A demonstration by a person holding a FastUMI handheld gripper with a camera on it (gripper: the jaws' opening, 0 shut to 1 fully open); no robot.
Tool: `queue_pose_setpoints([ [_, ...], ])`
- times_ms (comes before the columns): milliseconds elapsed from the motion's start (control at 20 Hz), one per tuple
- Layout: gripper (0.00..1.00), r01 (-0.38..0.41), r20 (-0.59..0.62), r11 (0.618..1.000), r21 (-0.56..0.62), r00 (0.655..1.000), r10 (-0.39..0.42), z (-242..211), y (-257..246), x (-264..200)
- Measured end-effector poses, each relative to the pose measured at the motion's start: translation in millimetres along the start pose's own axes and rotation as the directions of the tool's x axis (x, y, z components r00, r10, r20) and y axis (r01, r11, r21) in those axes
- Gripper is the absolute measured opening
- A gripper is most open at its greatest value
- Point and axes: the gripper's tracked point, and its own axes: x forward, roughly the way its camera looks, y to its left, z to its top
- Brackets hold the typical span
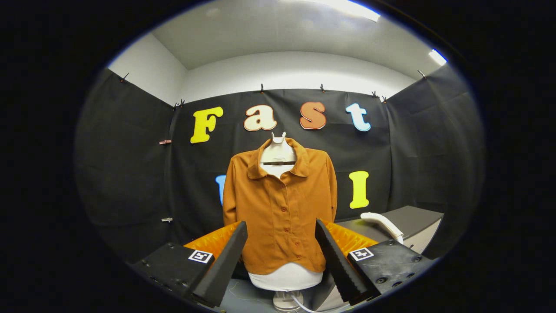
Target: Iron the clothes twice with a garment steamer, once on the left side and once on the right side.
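From my feed the gripper [281,261] has its fingers spread wide, pinching nothing. The orange button-up shirt [280,208] hangs on a white mannequin torso [284,278] just beyond them; the white garment steamer [383,225] lies on a grey table [417,217] off right.

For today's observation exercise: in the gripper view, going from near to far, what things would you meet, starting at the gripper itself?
Open gripper, nothing between its fingers → orange shirt on a white mannequin torso, just ahead → black cloth wall behind it. The white garment steamer lies off to the right on a grey surface; its depth order is unclear.
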Motion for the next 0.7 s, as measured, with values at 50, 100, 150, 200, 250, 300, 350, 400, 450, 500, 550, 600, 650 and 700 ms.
queue_pose_setpoints([
  [50,0.98,0.001,0.0,1.0,-0.002,1.0,-0.001,-0.3,1.3,-0.3],
  [100,0.98,0.001,0.0,1.0,-0.003,1.0,-0.001,-0.7,2.8,-0.8],
  [150,0.98,0.001,-0.002,1.0,-0.004,1.0,-0.001,-0.9,4.3,-0.9],
  [200,0.98,0.003,-0.004,1.0,-0.005,1.0,-0.003,-2.1,5.3,-0.3],
  [250,0.98,0.007,-0.008,1.0,-0.007,1.0,-0.007,-3.6,5.2,-0.2],
  [300,0.98,0.011,-0.013,1.0,-0.008,1.0,-0.011,-5.4,5.6,0.0],
  [350,0.98,0.015,-0.017,1.0,-0.009,1.0,-0.015,-7.0,6.1,0.2],
  [400,0.98,0.017,-0.019,1.0,-0.008,1.0,-0.017,-7.2,7.7,0.3],
  [450,0.98,0.018,-0.019,1.0,-0.008,1.0,-0.019,-7.1,9.5,0.3],
  [500,0.98,0.019,-0.017,1.0,-0.008,1.0,-0.02,-7.4,11.0,-0.1],
  [550,0.98,0.022,-0.016,1.0,-0.01,1.0,-0.022,-7.2,12.4,0.7],
  [600,0.98,0.026,-0.018,1.0,-0.012,0.999,-0.027,-8.3,13.5,1.4],
  [650,0.98,0.031,-0.02,0.999,-0.014,0.999,-0.032,-9.4,13.8,1.8],
  [700,0.98,0.037,-0.022,0.999,-0.015,0.999,-0.037,-9.9,15.0,2.8],
])
